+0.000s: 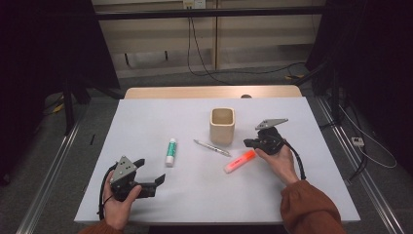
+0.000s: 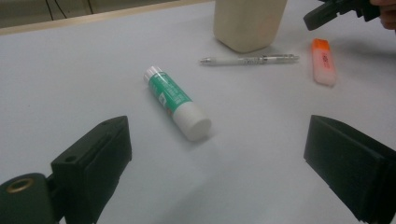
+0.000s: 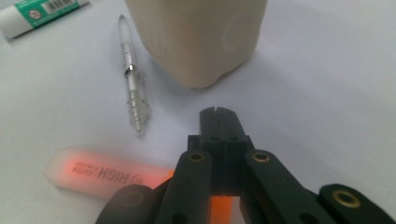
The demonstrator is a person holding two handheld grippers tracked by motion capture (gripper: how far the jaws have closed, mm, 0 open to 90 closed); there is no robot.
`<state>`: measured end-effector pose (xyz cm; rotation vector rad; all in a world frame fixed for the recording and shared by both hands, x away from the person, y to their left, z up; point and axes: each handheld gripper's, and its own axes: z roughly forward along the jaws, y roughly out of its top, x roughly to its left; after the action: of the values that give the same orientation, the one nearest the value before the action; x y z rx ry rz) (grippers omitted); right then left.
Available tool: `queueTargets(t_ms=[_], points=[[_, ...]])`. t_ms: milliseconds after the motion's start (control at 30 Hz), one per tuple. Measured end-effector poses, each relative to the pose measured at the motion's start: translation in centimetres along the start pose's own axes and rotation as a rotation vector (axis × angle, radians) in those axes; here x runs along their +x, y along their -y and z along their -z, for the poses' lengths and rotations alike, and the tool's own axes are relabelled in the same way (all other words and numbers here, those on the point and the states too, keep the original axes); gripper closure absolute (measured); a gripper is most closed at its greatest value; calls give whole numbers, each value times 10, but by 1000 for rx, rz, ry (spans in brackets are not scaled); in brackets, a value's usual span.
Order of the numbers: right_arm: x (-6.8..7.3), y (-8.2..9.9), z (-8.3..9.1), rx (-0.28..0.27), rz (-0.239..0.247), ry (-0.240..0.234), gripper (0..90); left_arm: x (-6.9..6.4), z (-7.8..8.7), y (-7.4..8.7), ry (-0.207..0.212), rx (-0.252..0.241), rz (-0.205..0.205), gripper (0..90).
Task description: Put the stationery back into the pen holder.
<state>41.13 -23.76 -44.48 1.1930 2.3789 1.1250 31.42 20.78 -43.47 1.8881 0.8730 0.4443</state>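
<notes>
While left gripper (image 1: 152,181) gapes empty, right gripper (image 3: 218,122), clamped empty above highlighter (image 3: 109,174): reopen, regrasp.

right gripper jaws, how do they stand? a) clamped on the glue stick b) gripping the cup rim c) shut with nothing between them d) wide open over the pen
c: the right gripper has its jaws pressed together, empty, above the orange highlighter and in front of the cup.
</notes>
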Motion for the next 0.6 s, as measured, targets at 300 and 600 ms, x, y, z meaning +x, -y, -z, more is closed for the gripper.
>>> queueTargets(t_ms=[300,600], points=[[-4,5,-18,69,7,-4,900,-1,0,-1,6,1,-5,75],[-10,11,-20,68,-34,-55,900,-1,0,-1,9,1,-6,75]])
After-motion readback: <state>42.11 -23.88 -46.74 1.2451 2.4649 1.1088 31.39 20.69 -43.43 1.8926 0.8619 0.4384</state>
